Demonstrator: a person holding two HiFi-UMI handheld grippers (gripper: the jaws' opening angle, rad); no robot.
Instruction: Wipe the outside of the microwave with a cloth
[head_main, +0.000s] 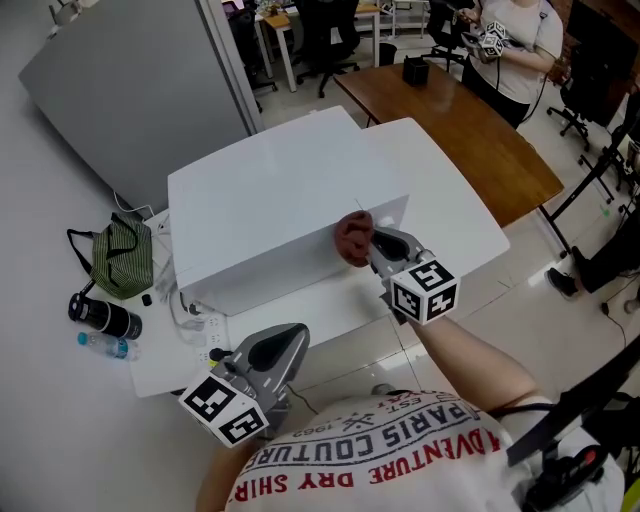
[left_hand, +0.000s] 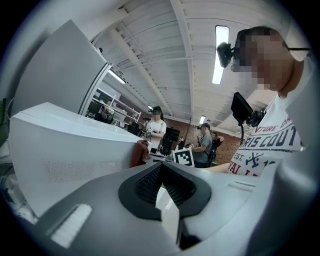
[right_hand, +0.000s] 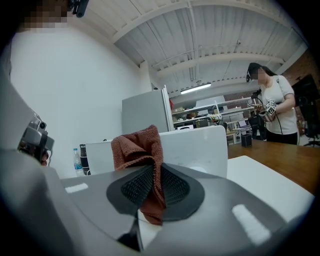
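The microwave (head_main: 270, 215) stood mid-surface on the white table (head_main: 470, 215). The right gripper (head_main: 375, 245) was clamped on the reddish-brown cloth (head_main: 352, 238), with the cloth at the upper edge of the microwave's near face, towards its right corner. The left gripper (head_main: 288, 338) hung at the table's near edge, jaws together on nothing and apart from the casing.

Probable faults:
- Only one fold sat between the pads, so drag across the casing could pull the cloth free.
- With the bunch this small, the jaw tips might scrape the casing.
- The unbraced microwave could slide towards the far edge under pressure.

Limits of view:
- The bunched cloth covered the contact point, so contact could not be confirmed.
- The far face was hidden.
- No door or control panel could be made out.
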